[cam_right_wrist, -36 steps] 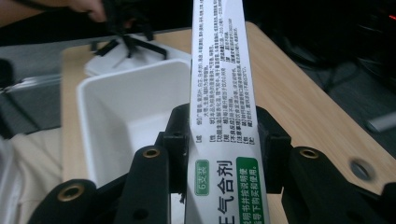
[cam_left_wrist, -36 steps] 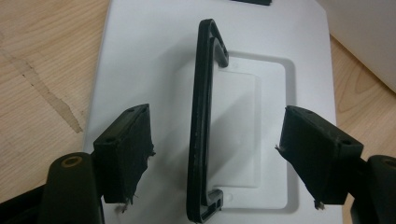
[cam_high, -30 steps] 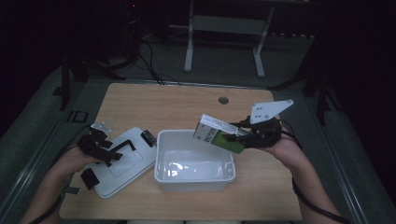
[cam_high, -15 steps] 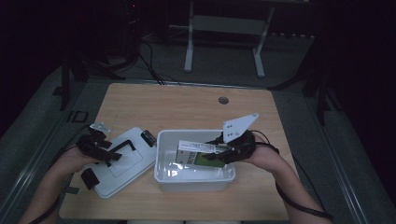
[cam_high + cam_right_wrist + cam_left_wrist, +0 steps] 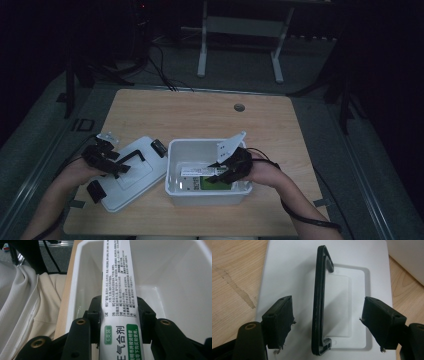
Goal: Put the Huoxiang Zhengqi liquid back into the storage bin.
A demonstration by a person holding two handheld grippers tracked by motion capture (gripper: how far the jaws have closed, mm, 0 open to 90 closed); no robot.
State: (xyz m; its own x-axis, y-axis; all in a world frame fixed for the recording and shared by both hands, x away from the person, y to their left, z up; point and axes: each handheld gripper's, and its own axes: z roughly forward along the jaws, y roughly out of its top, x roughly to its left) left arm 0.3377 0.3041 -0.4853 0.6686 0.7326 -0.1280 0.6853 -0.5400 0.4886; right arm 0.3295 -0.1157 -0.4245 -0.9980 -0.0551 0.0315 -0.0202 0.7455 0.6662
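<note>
Box (image 5: 197, 176): white and green printed carton, clamped between the jaws of the right tool (image 5: 223, 172); it lies low inside the bin (image 5: 174, 167), pointing left.
Box, close view: in the right gripper view the box (image 5: 118, 290) runs straight out from the jaws into the bin (image 5: 175, 285); jaws pressed on both long sides.
Bin: white, open, near the middle of the table (image 5: 200, 112); the lid (image 5: 131, 172) lies flat just left of it.
Left tool (image 5: 106, 161): jaws apart, held over the lid; in the left gripper view the black handle (image 5: 320, 302) stands between the jaws, touching neither.
Risk 1: judged, if the box is let go while not yet flat on the bin floor it may tip and end up leaning on a wall.
Risk 2: judged, the right tool sits close to the bin's near-right wall; pulling out at a slant could knock or shift the bin.
Risk 3: judged, the left jaws closing off-centre could slip off the thin handle or skid the lid on the table.
Hidden: the bin floor under the box; cannot tell whether the box touches it.
Hard to read: high view is dim; box print legible only in the right gripper view; a small dark item at the lid's far right corner is unclear.
Cut off: near end of the box, below the right gripper view.
</note>
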